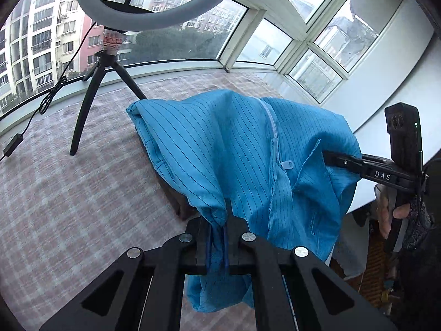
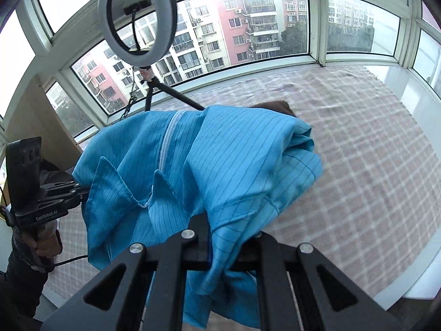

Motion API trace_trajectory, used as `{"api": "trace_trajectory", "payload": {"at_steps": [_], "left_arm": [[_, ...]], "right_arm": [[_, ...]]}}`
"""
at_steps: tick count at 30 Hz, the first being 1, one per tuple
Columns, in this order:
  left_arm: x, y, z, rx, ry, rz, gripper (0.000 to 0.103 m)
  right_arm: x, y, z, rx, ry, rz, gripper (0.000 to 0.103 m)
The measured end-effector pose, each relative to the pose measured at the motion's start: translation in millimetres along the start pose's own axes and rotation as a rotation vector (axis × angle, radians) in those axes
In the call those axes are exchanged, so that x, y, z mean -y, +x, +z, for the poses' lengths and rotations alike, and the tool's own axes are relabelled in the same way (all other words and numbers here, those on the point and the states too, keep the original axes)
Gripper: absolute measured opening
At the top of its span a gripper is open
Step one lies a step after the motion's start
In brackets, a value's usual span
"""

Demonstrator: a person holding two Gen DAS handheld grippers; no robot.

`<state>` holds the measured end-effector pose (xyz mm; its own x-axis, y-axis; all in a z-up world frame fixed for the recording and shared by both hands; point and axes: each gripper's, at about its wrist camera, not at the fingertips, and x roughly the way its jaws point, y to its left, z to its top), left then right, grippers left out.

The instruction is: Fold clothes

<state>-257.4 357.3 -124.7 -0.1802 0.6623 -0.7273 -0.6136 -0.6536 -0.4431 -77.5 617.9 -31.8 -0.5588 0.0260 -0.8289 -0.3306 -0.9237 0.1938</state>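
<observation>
Blue fabric bunches right under our cameras: the jacket (image 1: 248, 151) hangs between us, our left gripper (image 1: 226, 220) clenched on one edge, our right gripper (image 2: 220, 234) clenched on the other near the collar. Its long axis runs from tongs to tongs, zipper (image 2: 169, 138) midway, both hands equally near. Most of it sags clear of the checked cloth (image 2: 372, 151), with a brown garment (image 2: 278, 107) just beyond. Farther off stand a ring light (image 2: 137, 16) and windows (image 2: 248, 27).
</observation>
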Motion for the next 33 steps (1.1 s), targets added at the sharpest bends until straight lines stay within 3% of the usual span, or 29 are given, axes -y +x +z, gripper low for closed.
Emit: {"api": "trace_trajectory", "payload": {"at_steps": [8, 13, 19, 23, 26, 28, 33], "left_arm": [[-6.4, 55.3, 60.1, 0.026, -0.076, 0.081, 0.005], [-28.1, 82.5, 74.8, 0.011, -0.099, 0.111, 0.005], [-68.9, 112.9, 70.1, -0.047, -0.146, 0.139, 0.006], [-85.8, 126.1, 62.5, -0.07, -0.182, 0.102, 0.01], [-91.3, 121.0, 58.6, -0.074, -0.213, 0.076, 0.019], [-92.9, 108.8, 57.7, -0.065, -0.226, 0.074, 0.019], [-77.3, 56.4, 55.8, 0.004, -0.103, 0.166, 0.016]], "right_arm": [[56.1, 69.7, 97.2, -0.051, -0.077, 0.03, 0.008], [79.7, 125.1, 128.9, -0.11, -0.074, 0.058, 0.008], [86.9, 175.0, 122.9, -0.183, -0.066, 0.084, 0.008], [106.0, 199.5, 109.7, -0.232, -0.003, 0.112, 0.01], [110.7, 197.5, 104.9, -0.242, 0.008, 0.128, 0.015], [111.6, 185.5, 108.0, -0.249, 0.012, 0.125, 0.018], [122.5, 123.9, 114.9, -0.151, 0.005, 0.085, 0.024]]}}
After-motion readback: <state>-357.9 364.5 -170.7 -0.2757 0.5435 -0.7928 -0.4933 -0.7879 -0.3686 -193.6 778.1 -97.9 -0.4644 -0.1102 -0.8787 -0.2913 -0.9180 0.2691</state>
